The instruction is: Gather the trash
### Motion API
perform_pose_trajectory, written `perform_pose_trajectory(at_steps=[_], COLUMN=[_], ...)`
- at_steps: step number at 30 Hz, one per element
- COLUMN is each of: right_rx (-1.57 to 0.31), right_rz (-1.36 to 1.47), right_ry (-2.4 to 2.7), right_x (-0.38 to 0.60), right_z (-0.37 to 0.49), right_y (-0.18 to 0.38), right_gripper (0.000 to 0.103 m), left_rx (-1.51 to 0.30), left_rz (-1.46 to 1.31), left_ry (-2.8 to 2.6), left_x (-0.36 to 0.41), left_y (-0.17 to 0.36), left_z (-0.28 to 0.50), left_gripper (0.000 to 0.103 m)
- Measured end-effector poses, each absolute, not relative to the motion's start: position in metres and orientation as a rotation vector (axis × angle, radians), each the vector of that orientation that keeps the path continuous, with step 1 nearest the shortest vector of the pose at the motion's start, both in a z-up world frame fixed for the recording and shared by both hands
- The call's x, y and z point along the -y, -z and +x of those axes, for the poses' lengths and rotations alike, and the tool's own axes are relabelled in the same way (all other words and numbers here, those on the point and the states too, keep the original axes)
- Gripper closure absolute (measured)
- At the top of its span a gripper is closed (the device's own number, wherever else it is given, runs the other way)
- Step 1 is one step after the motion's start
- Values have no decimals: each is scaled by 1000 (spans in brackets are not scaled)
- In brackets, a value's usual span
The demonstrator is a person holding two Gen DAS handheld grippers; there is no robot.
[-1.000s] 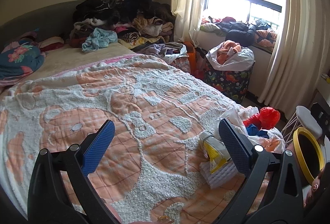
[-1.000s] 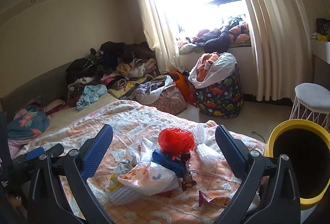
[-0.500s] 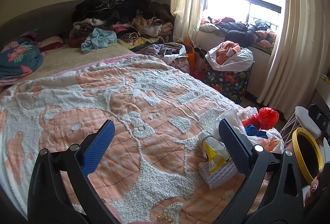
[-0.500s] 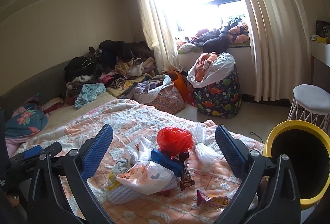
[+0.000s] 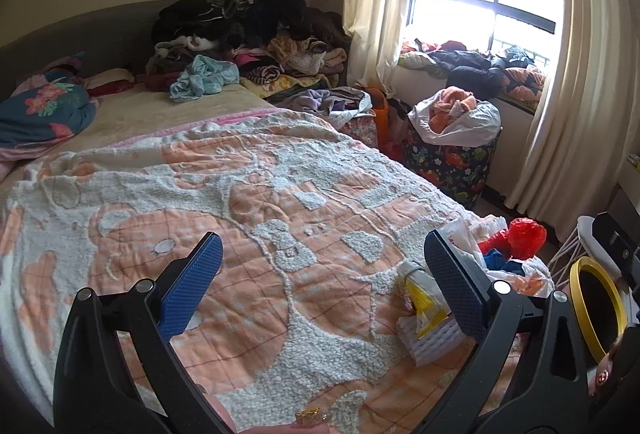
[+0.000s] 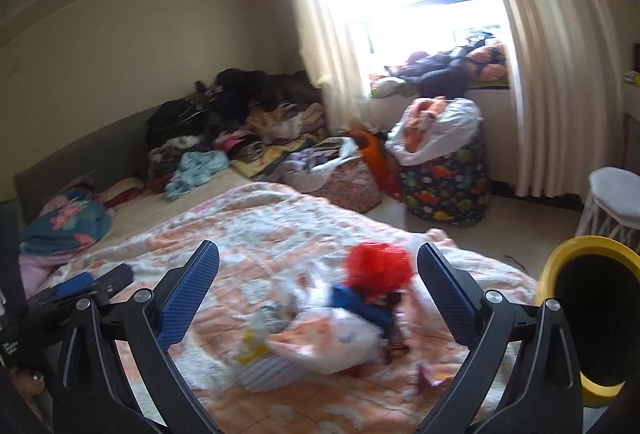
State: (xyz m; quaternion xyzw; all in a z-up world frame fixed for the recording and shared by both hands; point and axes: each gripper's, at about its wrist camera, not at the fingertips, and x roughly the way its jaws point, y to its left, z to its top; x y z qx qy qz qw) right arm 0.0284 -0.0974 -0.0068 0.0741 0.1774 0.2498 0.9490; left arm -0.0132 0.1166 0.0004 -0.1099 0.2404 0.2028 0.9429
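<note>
Two tools are held wide open and empty above the bed (image 5: 248,194), which is covered by a tufted peach-and-white quilt. The yellow-rimmed bin (image 6: 576,262) stands just beside the bed's foot. The trash heap (image 6: 332,322) lies on the quilt between the right tool (image 6: 318,294) fingers, beside the left tool (image 5: 322,284): soft white plastic bags, a crumpled red bag (image 6: 378,266), what seems a small purple wrapper. All is judged light, limp and slippery; bunched folds should be pinched.

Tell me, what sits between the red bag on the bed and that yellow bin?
In the right wrist view, only the blanket's edge and the right gripper's finger lie between the red bag and yellow bin.
</note>
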Motion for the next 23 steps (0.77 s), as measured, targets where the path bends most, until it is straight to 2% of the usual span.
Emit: perform_pose_trajectory(at_steps=[14, 23], right_rx=[-413, -422], right_rz=[71, 56], right_ry=[-688, -688], right_x=[30, 26], right_z=[13, 11], right_y=[1, 4], right_gripper=[6, 6], left_rx=[-492, -516], left_rz=[-260, -263], left_ry=[-533, -520], left_x=[-150, -152], left_y=[2, 9], left_z=[-36, -36], left_gripper=[10, 10])
